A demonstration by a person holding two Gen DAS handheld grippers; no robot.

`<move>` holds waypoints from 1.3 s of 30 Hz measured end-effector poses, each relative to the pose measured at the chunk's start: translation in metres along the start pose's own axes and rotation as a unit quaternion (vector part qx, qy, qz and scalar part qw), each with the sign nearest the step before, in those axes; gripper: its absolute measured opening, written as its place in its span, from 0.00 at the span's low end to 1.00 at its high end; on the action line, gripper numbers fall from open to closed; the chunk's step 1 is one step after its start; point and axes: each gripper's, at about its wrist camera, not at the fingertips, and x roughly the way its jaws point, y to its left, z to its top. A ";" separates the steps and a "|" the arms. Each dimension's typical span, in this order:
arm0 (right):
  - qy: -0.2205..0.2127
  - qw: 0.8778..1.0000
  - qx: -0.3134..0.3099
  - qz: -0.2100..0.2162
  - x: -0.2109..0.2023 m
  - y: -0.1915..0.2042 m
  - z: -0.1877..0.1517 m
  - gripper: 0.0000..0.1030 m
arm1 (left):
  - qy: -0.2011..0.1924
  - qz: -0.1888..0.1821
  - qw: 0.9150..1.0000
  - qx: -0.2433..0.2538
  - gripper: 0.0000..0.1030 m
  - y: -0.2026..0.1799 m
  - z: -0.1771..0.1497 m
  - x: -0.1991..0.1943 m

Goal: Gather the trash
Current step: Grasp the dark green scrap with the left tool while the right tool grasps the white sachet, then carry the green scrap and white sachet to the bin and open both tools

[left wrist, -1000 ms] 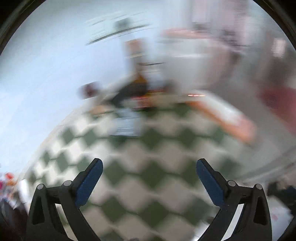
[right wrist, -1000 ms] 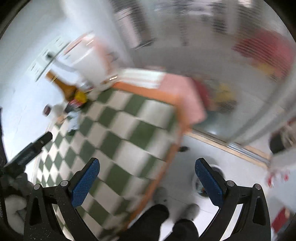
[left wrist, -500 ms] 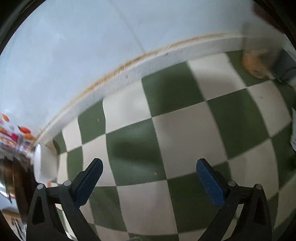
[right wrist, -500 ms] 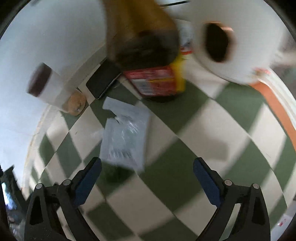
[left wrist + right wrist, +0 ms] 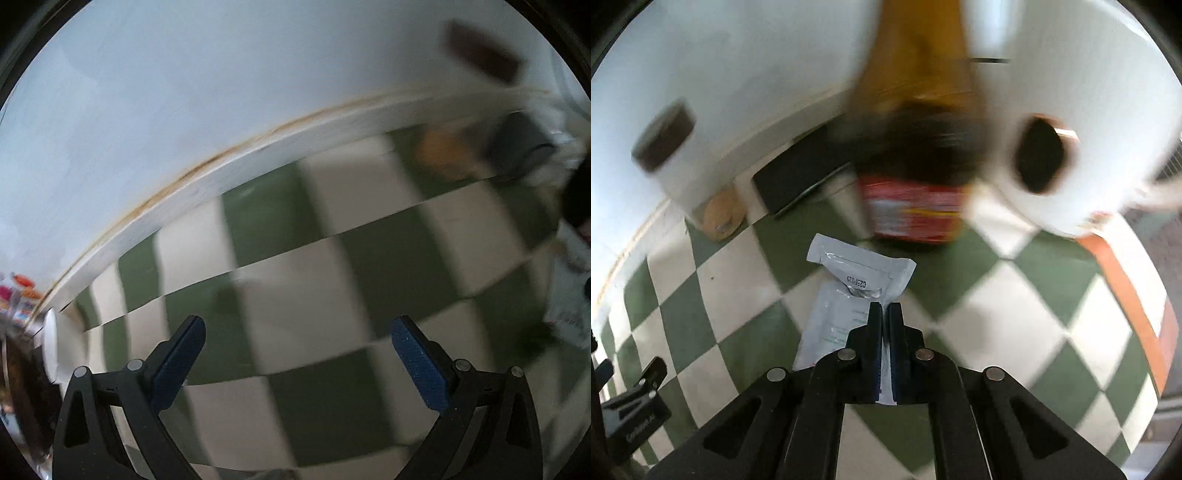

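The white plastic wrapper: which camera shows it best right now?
The right wrist view. The white plastic wrapper lies sharp and centred there on the checked cloth, and the right gripper is shut on its near end. The left wrist view shows only a blurred white scrap at its right edge, probably the same wrapper; the left gripper is open.
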 end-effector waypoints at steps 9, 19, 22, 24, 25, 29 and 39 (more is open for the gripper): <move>0.015 0.995 0.091 -0.043 -0.010 -0.105 -0.036 0.03 | -0.008 -0.186 0.976 0.109 0.84 -0.088 -0.010 -0.019; 0.014 0.990 0.135 -0.040 -0.012 -0.145 -0.060 0.03 | -0.007 -0.189 0.971 0.146 0.26 -0.124 -0.018 -0.020; 0.005 0.990 0.138 -0.031 -0.021 -0.148 -0.062 0.03 | -0.024 -0.176 0.974 0.142 0.26 -0.119 -0.021 -0.030; -0.002 0.990 0.141 -0.024 -0.031 -0.151 -0.063 0.03 | -0.043 -0.168 0.974 0.143 0.26 -0.122 -0.023 -0.047; -0.005 0.989 0.143 -0.020 -0.035 -0.153 -0.064 0.03 | -0.051 -0.167 0.974 0.144 0.26 -0.115 -0.024 -0.056; -0.025 0.988 0.150 -0.006 -0.083 -0.171 -0.068 0.03 | -0.088 -0.166 0.970 0.153 0.26 -0.115 -0.035 -0.097; -0.086 0.975 0.205 0.019 -0.195 -0.249 -0.134 0.03 | -0.086 -0.254 0.939 0.216 0.26 -0.168 -0.093 -0.205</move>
